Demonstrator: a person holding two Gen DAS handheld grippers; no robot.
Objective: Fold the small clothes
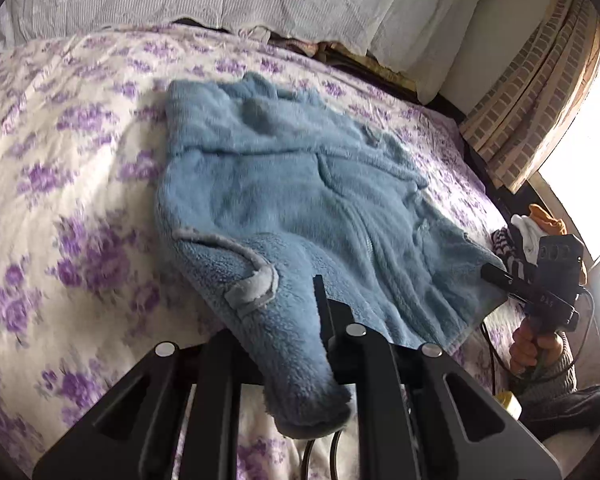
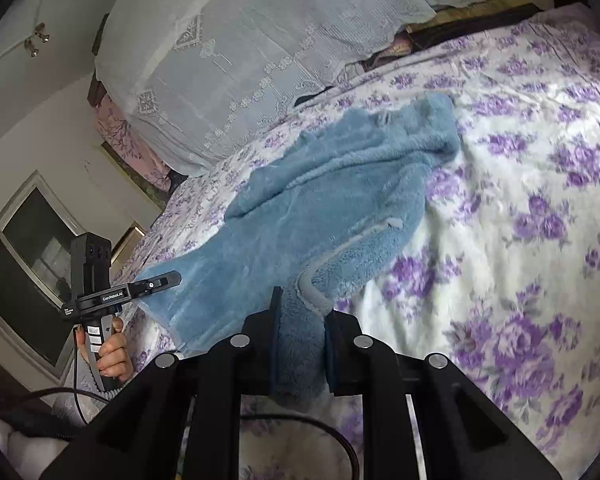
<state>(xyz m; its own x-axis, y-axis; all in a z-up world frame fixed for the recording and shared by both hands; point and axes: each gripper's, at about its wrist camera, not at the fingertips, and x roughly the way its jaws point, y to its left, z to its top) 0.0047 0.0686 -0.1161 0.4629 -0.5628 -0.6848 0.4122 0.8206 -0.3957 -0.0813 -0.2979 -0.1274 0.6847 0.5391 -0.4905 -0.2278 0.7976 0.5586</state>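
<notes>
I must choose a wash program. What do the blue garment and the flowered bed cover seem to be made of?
Blue garment: apparently fleece or plush, matte, with a fuzzy pile and grey edging. Flowered bed cover: looks like thin woven cloth, matte, creased, with printed purple flowers; fibre unclear.

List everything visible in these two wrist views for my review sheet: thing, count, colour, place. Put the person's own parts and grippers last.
fleece garment: one, light blue with grey trim, spread on the bed, near edge lifted.
bedspread: one, white with purple flowers, covering the bed.
lace cover: one, white, draped at the far end of the bed.
curtain: one, tan check, by the bright window.
small clothes pile: several pieces, white, orange, striped; exact count unclear, beyond the bed edge.
left gripper: one, black, shut on a garment corner.
right gripper: one, black, shut on the trimmed edge.
hands: two, each around a gripper handle.
</notes>
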